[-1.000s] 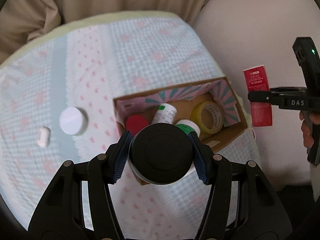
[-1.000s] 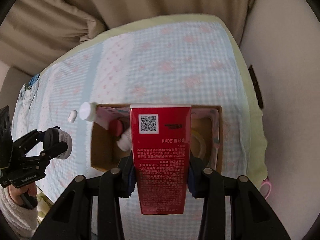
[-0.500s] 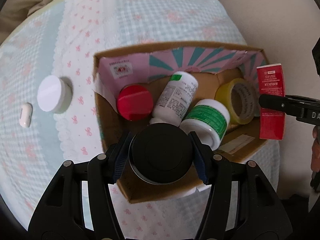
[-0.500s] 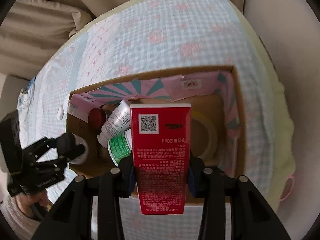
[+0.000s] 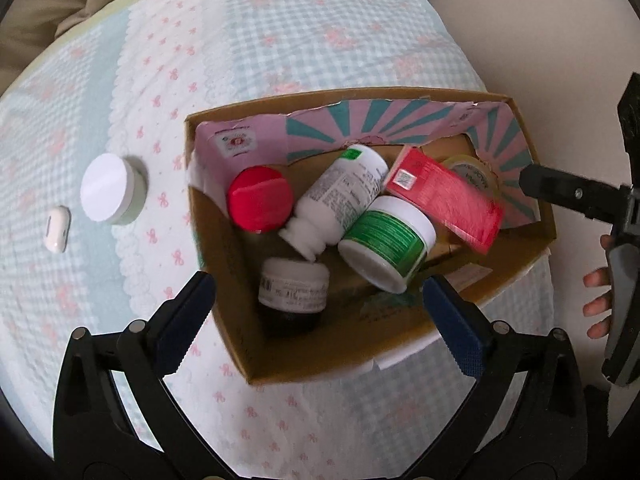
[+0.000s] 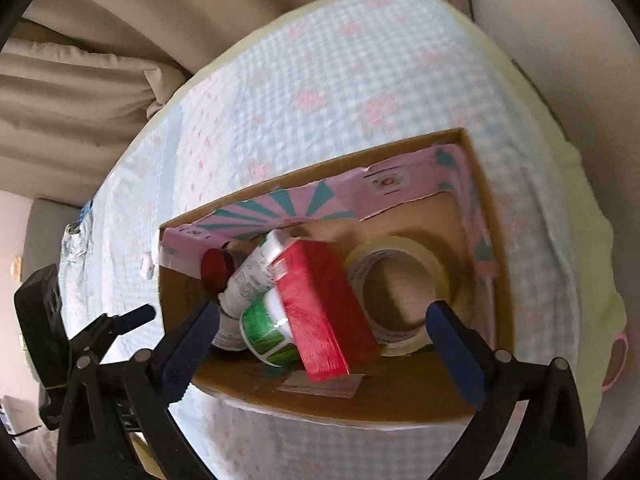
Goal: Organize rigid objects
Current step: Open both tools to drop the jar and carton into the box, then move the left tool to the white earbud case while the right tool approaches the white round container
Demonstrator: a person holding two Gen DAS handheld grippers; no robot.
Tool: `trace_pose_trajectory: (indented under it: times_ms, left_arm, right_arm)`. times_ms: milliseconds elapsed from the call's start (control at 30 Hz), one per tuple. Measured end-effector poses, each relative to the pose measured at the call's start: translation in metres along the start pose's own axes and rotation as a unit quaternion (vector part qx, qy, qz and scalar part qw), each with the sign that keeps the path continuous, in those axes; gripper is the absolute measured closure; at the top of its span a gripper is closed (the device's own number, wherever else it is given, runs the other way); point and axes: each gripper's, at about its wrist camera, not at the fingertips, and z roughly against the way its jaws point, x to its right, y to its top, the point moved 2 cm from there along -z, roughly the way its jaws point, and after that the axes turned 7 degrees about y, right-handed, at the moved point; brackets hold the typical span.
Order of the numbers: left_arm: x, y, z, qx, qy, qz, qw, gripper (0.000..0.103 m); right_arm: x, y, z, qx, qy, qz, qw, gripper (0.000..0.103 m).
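Cardboard box (image 5: pixel 404 344) on a checked cloth-covered surface (image 5: pixel 280 52), holding bottles, jars, a tape roll (image 6: pixel 394 292) and a red carton (image 5: pixel 444 196). Left hand-held gripper (image 5: pixel 318 308) and right hand-held gripper (image 6: pixel 322 332) hover above it, jaws opening wide, nothing between them. A dark jar (image 5: pixel 292 292) sits in the near corner; the carton leans on the tape roll. Outside the box, a white-lidded jar (image 5: pixel 112 188) and a small white case (image 5: pixel 58 229) lie left. Both look light, stiff and smooth; the jar likely grips best across its round wall, the slippery case across its narrow sides.
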Motion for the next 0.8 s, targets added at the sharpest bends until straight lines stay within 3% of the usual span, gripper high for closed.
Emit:
trace_pose_trajectory:
  times_ms: [333,567,800]
  left_arm:
    - [-0.003,-0.013,0.032,0.019,0.013,-0.001,0.9997,0.0]
    - [-0.009,-0.026,0.067,0.041,0.006,0.01,0.9991,0.0]
    - [-0.023,-0.052,0.115,0.07,0.025,0.016,0.9971,0.0]
  right_arm:
    - [-0.012,-0.012,0.011,0.006,-0.024,0.028,0.999,0.0]
    - [-0.034,-0.021,0.041,0.034,-0.033,0.044,0.998,0.0]
    - [-0.068,-0.043,0.072,0.05,-0.053,0.083,0.994,0.0]
